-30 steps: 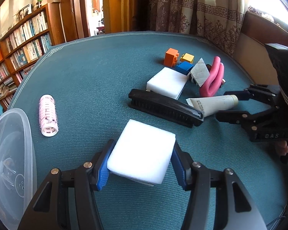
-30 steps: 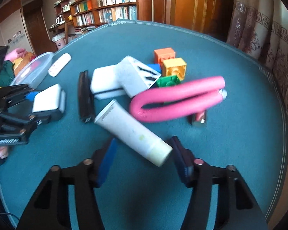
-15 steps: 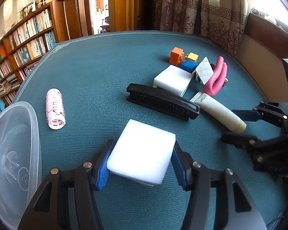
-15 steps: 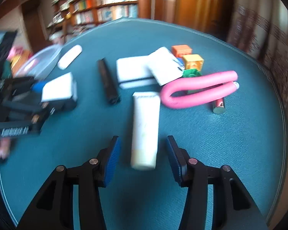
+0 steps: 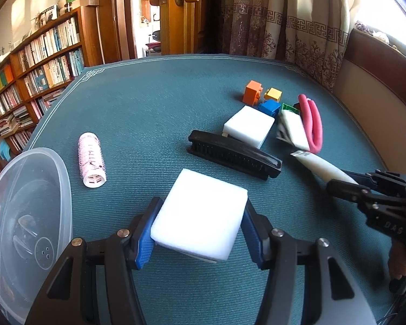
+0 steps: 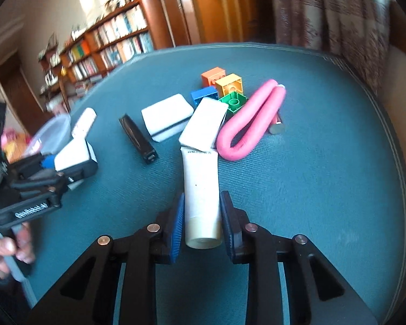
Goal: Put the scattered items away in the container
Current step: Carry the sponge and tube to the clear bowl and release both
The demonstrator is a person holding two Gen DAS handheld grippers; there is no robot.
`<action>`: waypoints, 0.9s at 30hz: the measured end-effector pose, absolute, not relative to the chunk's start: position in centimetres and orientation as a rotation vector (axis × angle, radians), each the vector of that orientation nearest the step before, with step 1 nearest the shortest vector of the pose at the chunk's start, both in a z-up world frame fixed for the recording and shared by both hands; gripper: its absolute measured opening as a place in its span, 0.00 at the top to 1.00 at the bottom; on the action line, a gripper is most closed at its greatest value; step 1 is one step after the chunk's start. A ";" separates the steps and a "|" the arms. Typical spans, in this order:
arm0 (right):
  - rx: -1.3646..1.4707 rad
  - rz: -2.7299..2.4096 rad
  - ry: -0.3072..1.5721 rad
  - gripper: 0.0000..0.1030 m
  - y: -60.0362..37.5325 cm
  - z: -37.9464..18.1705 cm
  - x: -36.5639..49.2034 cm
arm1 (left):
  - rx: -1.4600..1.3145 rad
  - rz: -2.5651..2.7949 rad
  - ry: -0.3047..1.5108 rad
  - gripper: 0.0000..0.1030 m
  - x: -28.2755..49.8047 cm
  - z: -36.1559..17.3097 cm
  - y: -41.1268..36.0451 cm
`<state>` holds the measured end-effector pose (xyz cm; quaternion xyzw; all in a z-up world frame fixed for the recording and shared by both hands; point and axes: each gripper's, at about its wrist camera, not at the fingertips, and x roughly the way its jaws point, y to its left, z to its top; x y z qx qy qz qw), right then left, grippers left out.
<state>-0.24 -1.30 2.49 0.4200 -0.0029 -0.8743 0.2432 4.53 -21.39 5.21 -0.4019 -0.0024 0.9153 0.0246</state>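
The clear container (image 5: 27, 216) sits at the teal worktop's (image 5: 149, 103) left edge, nearest the left claw (image 5: 197, 233), which grips a white sponge (image 5: 200, 214). The right claw (image 6: 201, 219) pinches a cream tube (image 6: 201, 189), its long axis pointing straight ahead.

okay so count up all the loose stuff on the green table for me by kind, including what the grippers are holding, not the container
White sponge blocks: 3
Toy bricks: 4
Black brush: 1
Pink hair roller: 1
Pink foam curler: 1
Cream tube: 1
Small metal cylinder: 1
Total: 12
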 end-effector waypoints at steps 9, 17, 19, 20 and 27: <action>1.114 -2.295 -0.214 0.73 -2.2 3.9 0.9 | -1.198 2.909 0.014 0.41 5.7 6.3 -22.9; 1.057 -2.223 -0.215 0.73 -7.2 4.7 1.2 | -1.155 3.018 0.034 0.41 7.1 7.6 -26.0; 1.045 -2.194 -0.201 0.73 -9.0 4.9 1.3 | -1.153 3.050 0.022 0.41 7.3 7.9 -27.3; 1.040 -2.180 -0.194 0.73 -9.9 5.0 1.4 | -1.154 3.068 0.014 0.41 7.5 7.9 -28.0; 1.001 -2.113 -0.140 0.73 -15.4 6.1 2.2 | -1.192 3.156 -0.070 0.41 8.4 7.8 -33.2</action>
